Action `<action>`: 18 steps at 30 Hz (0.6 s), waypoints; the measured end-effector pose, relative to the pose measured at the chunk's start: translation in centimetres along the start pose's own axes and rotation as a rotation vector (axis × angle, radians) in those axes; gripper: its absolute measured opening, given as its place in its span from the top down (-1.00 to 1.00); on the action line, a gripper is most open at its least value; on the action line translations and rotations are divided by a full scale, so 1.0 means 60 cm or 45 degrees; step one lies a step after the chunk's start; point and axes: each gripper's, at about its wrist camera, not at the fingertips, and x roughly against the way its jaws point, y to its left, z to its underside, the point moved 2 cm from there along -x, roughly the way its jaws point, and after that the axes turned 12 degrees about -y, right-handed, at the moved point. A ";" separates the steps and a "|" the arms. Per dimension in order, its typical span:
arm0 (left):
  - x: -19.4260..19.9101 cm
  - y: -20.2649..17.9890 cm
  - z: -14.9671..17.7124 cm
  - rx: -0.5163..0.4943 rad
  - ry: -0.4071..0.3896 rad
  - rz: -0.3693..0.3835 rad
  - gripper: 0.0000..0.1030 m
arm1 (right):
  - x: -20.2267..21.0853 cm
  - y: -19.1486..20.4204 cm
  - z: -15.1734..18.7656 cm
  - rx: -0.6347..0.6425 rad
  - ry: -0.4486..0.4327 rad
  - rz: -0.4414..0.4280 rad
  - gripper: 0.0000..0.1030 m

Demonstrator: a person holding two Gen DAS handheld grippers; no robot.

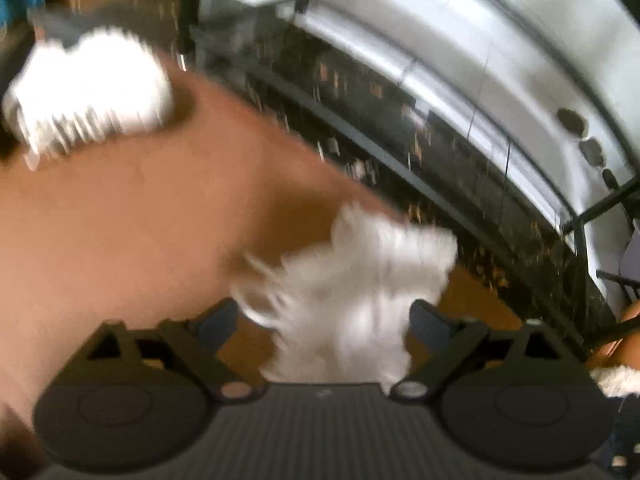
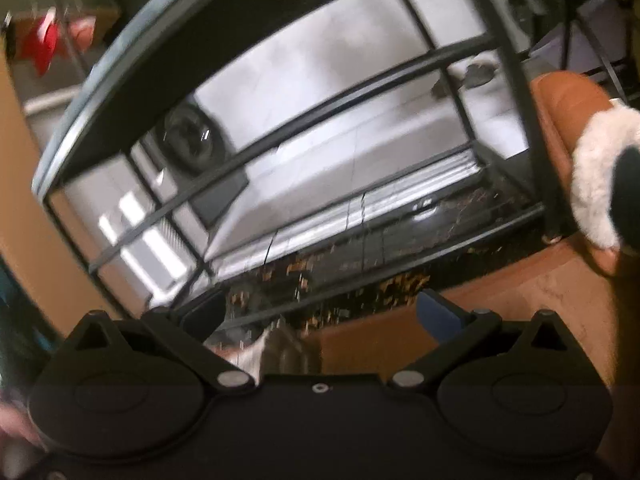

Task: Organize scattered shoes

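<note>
In the blurred left wrist view a white sneaker (image 1: 352, 296) lies on the brown floor between the wide-open fingers of my left gripper (image 1: 324, 320), with no grip on it. A second white sneaker (image 1: 88, 92) lies at the far left. In the right wrist view my right gripper (image 2: 320, 312) is open in front of the black metal shoe rack (image 2: 280, 136); a blurred pale object (image 2: 280, 348) sits low between its fingers. A brown fur-lined slipper (image 2: 592, 176) stands at the right by the rack's leg.
The rack's dark speckled bottom shelf (image 1: 400, 120) runs diagonally across the left wrist view, with a grey wall behind. Another brown fur-trimmed slipper (image 1: 616, 364) shows at the right edge. Red items (image 2: 44, 44) hang at the far upper left of the right view.
</note>
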 end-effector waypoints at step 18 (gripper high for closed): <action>-0.036 0.113 -0.030 0.199 -0.148 -0.375 -0.98 | -0.045 0.229 0.153 0.573 0.387 -0.164 -0.72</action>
